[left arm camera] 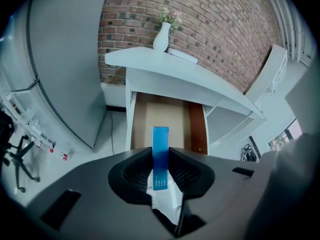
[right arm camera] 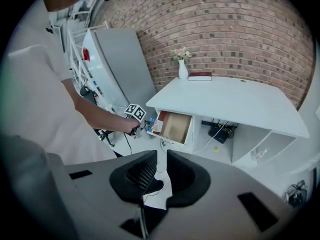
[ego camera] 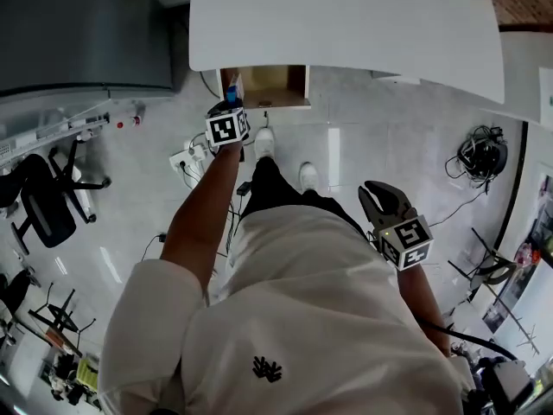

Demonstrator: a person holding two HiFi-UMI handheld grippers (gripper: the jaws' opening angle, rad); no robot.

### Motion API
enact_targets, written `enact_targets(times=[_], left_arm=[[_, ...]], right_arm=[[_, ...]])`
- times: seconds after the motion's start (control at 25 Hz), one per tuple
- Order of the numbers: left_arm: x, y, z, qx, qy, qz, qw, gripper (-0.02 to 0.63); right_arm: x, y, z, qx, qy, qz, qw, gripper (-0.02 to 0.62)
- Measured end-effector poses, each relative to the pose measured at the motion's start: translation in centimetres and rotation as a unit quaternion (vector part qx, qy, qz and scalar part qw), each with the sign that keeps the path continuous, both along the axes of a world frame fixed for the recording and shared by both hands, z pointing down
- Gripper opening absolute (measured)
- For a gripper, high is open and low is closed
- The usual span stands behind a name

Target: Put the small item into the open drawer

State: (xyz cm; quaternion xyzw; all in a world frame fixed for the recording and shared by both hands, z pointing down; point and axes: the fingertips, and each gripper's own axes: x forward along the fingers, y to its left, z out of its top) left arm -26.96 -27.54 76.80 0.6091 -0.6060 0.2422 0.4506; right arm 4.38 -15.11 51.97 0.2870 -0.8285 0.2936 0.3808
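Room: brick wall (left arm camera: pixel 200 29), white table (ego camera: pixel 346 15), drawer (left arm camera: pixel 160 111) open | left gripper (left arm camera: pixel 161 156) pinches blue box (left arm camera: pixel 160 141) near drawer front | right gripper (right arm camera: pixel 161 159) slightly spread, empty | box not yet inside; lowering, release remain

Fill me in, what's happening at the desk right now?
A person's left hand-held gripper is shut on a small blue box, holding it at the front of the open drawer under the white desk. The box is not in yet. The right hand-held gripper hangs back, empty, with its jaws slightly apart.
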Motion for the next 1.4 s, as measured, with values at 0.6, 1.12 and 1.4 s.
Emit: enact_targets(times=[0.6, 1.12, 1.4], left_arm=[[0.3, -3.9, 8.6, -0.062, -0.006, 0.031, 0.9976, 0.106], [-1.4, -3.4, 10.7, -0.121, -0.059, 0.047, 0.9898, 0.155], [0.5, -3.0, 8.0, -0.082, -0.019, 0.048, 0.9953, 0.167]], right_arm=[[-1.2, -1.6, 2.3, -0.04, 0.028, 0.058, 0.997, 0.083], [-1.1, -2.0, 3.2, -0.05, 0.031, 0.063, 0.996, 0.084], [-1.1, -2.0, 2.4, -0.031, 0.013, 0.046, 0.998, 0.083]])
